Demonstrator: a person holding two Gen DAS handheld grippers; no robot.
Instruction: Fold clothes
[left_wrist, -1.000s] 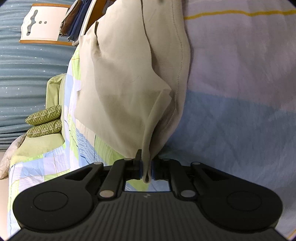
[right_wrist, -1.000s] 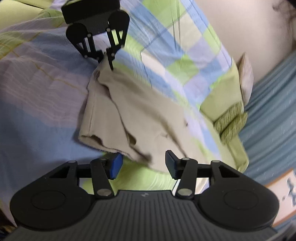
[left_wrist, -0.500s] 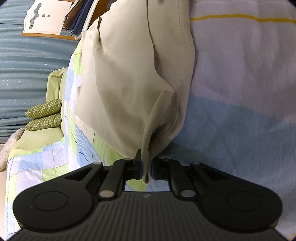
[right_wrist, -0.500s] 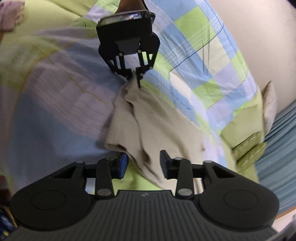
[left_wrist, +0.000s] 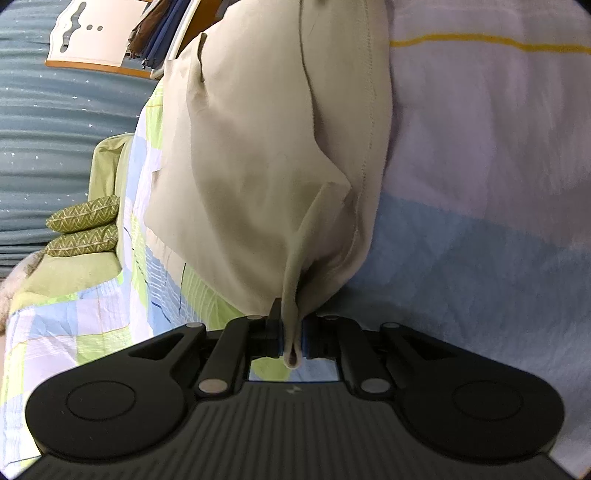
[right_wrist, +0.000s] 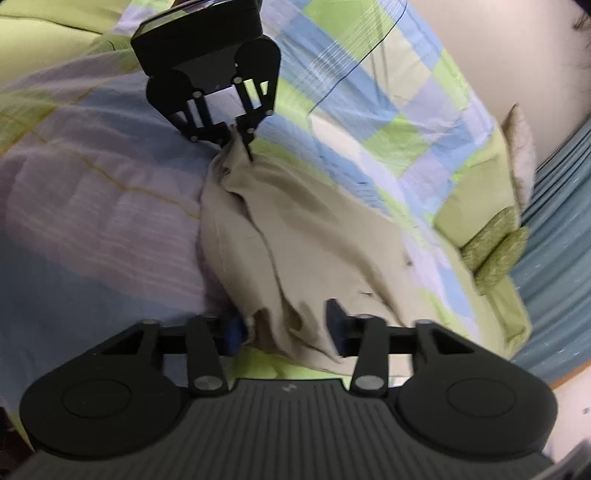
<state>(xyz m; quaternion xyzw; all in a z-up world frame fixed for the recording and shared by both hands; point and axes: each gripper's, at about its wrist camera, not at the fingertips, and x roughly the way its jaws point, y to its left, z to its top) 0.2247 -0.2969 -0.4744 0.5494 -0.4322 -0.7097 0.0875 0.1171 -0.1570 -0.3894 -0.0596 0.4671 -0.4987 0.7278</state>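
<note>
A: Left claw (left_wrist: 292, 334) is clamped on a pinched fold of the beige garment (left_wrist: 273, 166); cloth tip pokes out between the blue pads. Same claw (right_wrist: 236, 142) shows in the right wrist view, gripping the garment's far end.

B: Right claw (right_wrist: 286, 328)?

A: Jaws apart, straddling the near edge of the garment (right_wrist: 295, 240). Blurred, so can't tell if the pads touch the cloth.

B: Where's the garment?

A: Lying rumpled on the bed, over a checked quilt (right_wrist: 388, 122) of green, blue and white; stretched between the two claws. It rests on the quilt (left_wrist: 480, 184) in the left view too.

B: Anything else?

A: Two green patterned cushions (left_wrist: 83, 230), stacked, touching, off beside the quilt. Blue curtain (left_wrist: 48, 122) behind them.
</note>
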